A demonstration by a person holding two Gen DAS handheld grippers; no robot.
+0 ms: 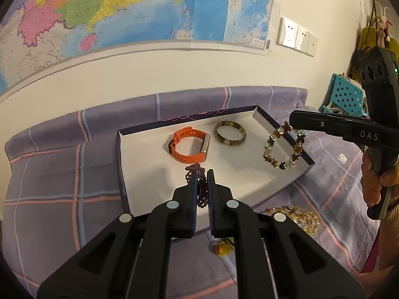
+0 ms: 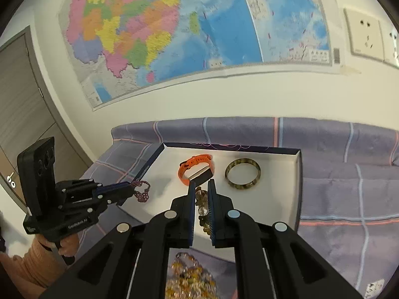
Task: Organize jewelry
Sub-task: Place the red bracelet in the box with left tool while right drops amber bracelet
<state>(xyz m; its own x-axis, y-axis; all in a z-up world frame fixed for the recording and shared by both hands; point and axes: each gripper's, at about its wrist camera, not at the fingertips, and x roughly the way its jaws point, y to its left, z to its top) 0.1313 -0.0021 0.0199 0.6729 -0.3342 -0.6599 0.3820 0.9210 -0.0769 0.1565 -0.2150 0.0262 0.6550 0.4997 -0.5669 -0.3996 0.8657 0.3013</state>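
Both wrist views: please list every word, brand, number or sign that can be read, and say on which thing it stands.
"DAS": white letters on the side of the right tongs, seen from the left wrist view.
"GenRobot.AI": on the body of the left tongs, seen from the right wrist view; small, so my reading is not certain.
Wall map: its place names, legend and barcode are too small and blurred to read.
White tag on the bedsheet: unreadable.

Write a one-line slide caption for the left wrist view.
Left gripper holds a purple bead bracelet over the white tray; right gripper brings a flower-bead bracelet.
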